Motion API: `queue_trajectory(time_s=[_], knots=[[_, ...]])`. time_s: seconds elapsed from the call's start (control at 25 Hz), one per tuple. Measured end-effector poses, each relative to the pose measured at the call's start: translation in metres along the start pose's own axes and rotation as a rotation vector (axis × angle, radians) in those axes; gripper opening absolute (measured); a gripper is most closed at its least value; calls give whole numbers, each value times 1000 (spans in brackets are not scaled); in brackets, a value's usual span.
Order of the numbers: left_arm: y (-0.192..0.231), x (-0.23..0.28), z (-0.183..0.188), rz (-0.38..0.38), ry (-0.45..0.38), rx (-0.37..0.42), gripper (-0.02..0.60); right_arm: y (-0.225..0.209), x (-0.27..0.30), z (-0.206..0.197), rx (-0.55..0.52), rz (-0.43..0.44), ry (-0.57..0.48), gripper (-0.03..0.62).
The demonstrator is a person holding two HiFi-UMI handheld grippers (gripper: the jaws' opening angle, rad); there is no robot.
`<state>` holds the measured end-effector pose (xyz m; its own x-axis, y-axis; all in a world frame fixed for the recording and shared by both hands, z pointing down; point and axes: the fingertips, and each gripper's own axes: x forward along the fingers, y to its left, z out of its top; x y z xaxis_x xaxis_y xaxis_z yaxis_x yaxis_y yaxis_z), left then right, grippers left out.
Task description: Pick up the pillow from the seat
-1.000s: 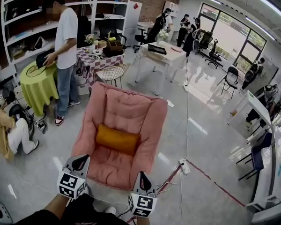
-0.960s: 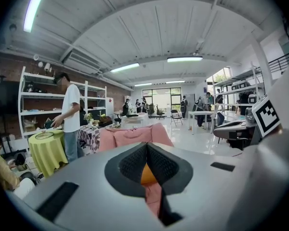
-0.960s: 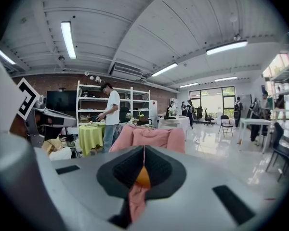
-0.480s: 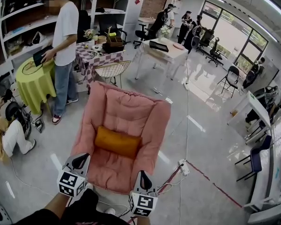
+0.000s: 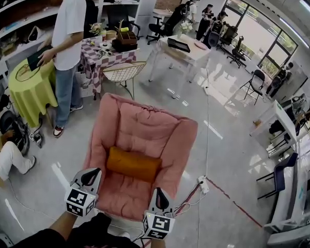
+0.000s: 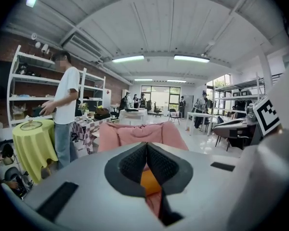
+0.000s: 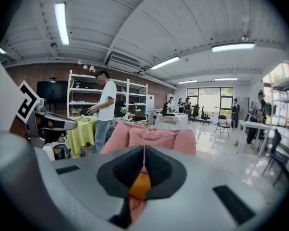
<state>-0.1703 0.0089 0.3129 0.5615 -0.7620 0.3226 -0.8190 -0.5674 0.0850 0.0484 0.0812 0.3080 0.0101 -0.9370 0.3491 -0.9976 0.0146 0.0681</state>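
Reaching looks like the step in hand, since nothing is picked up yet. The soft orange pillow [image 5: 133,164] lies across the seat of the big pink padded chair [image 5: 144,125], leaning on its back. The left tool [image 5: 92,173] and right tool [image 5: 159,193] hang at the near edge of the chair. Both are clenched tight and hold nothing. The orange pillow sits farther off than both tools, in the middle between them and not touching either. Next, I think, a tool must open its jaws, go forward to the pillow's near side, and squeeze it before lifting.
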Motion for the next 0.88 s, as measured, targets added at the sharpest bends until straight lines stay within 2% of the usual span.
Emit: queue_trajectory(time_s=[0.2,0.4,0.88], knots=[[35,29,-1,-53,30,-9,9,19,38,10,0,-35,29,20],[53,54,-6,-80,60,-14,9,22,61,6,11,-60,65,20],[41,100,-15,-50,103,-9,9,-21,107,-8,19,-15,94,21]])
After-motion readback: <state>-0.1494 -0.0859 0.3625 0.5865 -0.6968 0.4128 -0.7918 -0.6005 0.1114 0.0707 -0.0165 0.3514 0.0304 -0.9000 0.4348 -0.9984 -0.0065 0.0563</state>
